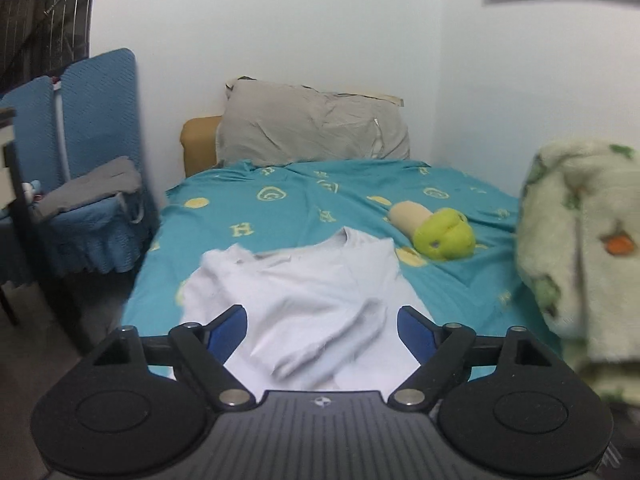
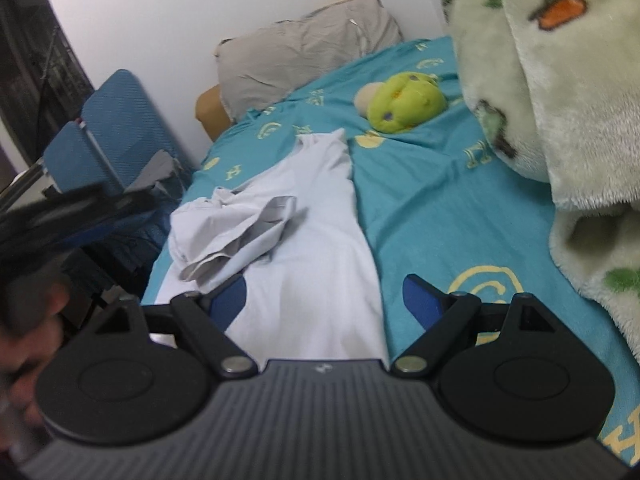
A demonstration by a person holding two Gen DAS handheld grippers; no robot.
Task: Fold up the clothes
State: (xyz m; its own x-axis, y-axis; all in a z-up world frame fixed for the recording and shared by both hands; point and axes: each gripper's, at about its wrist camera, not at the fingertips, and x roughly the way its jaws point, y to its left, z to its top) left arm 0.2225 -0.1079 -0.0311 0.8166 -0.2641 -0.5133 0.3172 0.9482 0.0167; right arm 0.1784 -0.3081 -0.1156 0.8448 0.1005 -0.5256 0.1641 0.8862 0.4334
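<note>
A white T-shirt (image 1: 304, 300) lies rumpled on the teal bedsheet (image 1: 360, 200), its collar toward the pillow. It also shows in the right wrist view (image 2: 304, 240), with a crumpled sleeve bunched on its left side. My left gripper (image 1: 322, 316) is open and empty above the shirt's near part. My right gripper (image 2: 324, 292) is open and empty above the shirt's lower right part. The left gripper shows as a dark blur at the left of the right wrist view (image 2: 60, 220).
A green and beige plush toy (image 1: 438, 232) lies beyond the shirt to the right. A fluffy cream blanket (image 1: 580, 240) is piled at the right. A grey pillow (image 1: 316, 124) leans at the bed's head. Blue chairs (image 1: 88, 168) with grey cloth stand left of the bed.
</note>
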